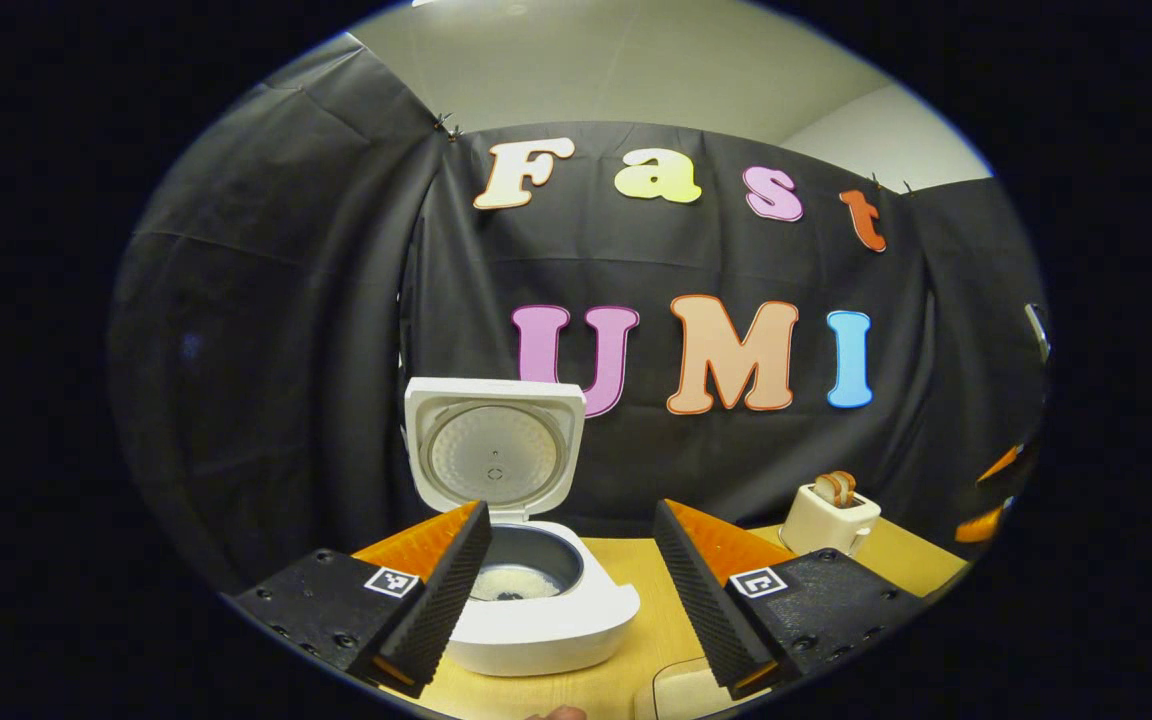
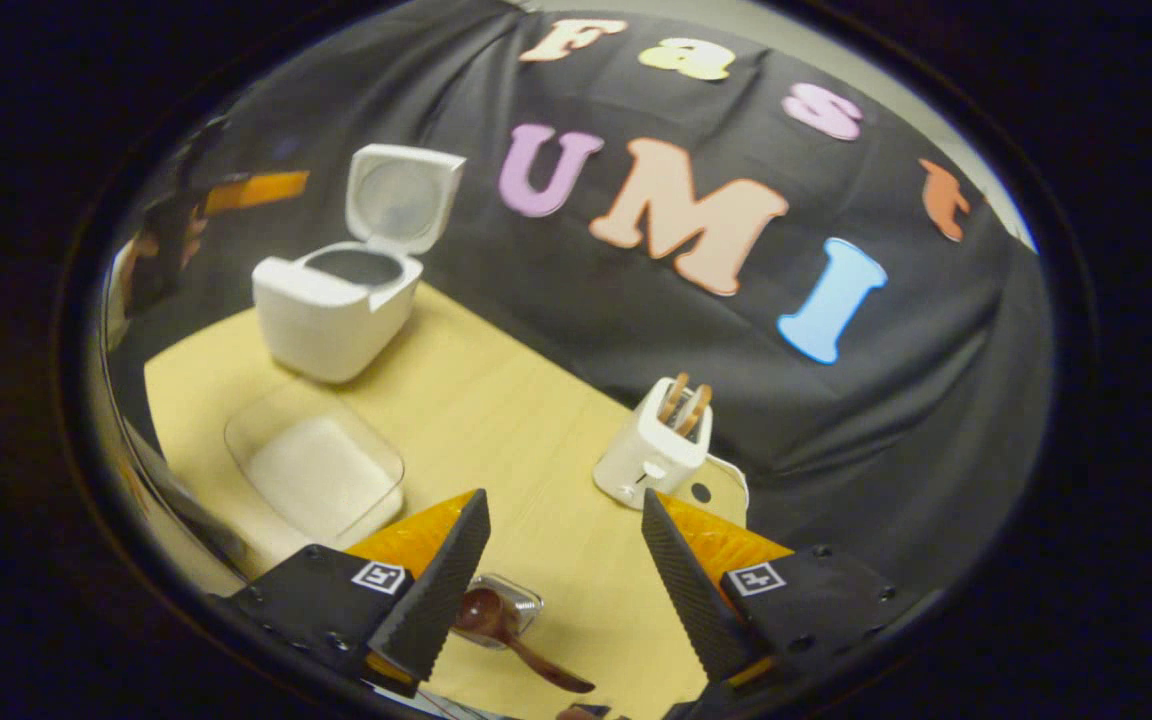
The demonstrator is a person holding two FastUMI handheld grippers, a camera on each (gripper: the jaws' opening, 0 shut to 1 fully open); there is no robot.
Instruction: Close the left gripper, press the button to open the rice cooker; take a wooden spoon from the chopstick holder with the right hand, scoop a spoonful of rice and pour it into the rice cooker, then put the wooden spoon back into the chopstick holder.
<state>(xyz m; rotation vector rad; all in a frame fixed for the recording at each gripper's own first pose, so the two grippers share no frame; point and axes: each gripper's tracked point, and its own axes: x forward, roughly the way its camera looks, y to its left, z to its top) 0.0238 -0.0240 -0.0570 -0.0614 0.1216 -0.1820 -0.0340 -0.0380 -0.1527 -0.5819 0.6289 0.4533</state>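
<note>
In the left gripper view the left gripper [image 1: 572, 580] hangs with its jaws wide apart and nothing between them. Just past its left finger sits the rice cooker [image 1: 536, 610], lid [image 1: 492, 455] standing upright and open, a thin layer of rice [image 1: 514, 582] in the pot. It stands on the counter [image 1: 656, 640] near the back edge by the black cloth. Toward the back right corner is a toaster [image 1: 829, 518] with bread in its slots.

In the right gripper view the right gripper [image 2: 564, 580] also has its jaws spread, holding nothing. Below and between them lies the spoon [image 2: 506, 630], its bowl resting in a small clear holder [image 2: 504, 606], handle pointing off toward the near edge. Farther out on the counter [image 2: 496, 420] a clear tray of rice [image 2: 321, 470] sits by the left edge, the toaster [image 2: 651, 450] at the cloth, and the rice cooker [image 2: 336, 310] well beyond, open.
</note>
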